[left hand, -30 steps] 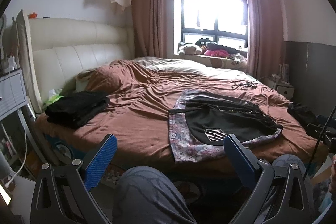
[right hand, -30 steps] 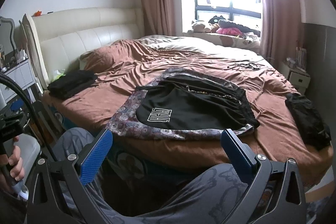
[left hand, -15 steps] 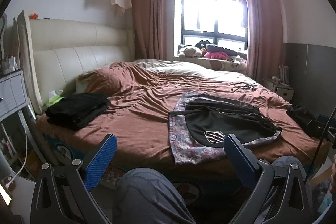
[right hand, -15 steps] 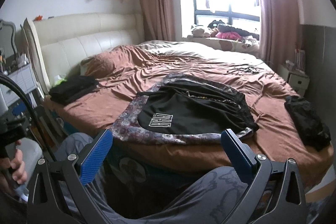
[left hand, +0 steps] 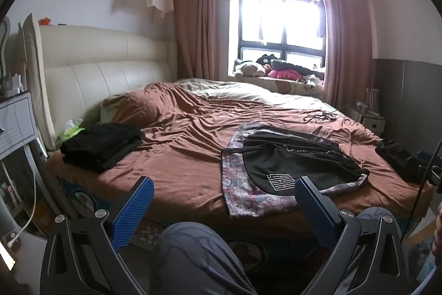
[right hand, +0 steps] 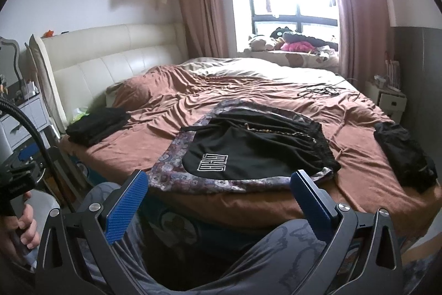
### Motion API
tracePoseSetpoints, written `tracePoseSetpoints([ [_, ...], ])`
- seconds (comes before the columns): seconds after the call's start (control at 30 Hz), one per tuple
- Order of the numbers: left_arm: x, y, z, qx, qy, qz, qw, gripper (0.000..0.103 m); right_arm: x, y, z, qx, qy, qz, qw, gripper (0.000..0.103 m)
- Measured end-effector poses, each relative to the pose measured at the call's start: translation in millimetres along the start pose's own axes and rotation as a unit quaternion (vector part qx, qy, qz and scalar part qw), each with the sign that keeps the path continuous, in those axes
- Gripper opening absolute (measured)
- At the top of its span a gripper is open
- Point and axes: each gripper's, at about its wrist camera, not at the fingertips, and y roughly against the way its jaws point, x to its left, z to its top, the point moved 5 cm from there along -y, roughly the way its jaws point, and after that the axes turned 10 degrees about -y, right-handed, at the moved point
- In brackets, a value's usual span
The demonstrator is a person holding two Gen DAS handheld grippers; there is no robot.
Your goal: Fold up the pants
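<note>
The fold looks unstarted; the black pants (right hand: 257,154) lie loosely spread on a patterned cloth (left hand: 248,198) near the bed's (left hand: 179,165) front edge; the left gripper (left hand: 221,208) and right gripper (right hand: 218,202) hover short of them, fingers spread and empty; waistband and legs are hard to make out.
</note>
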Motion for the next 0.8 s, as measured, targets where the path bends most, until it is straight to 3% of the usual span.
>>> tracePoseSetpoints([
  [0.4,3.9,-2.5,1.5,0.004,0.004,0.001,1.0000,0.103,3.6,-6.9,-1.5,0.004,0.006,-0.004,1.000,0.103],
  [0.8,4.8,-45.1,6.5,0.029,0.007,-0.020,0.9994,0.102,-10.1,-30.3,9.7,0.007,-0.015,-0.002,1.000,0.103],
])
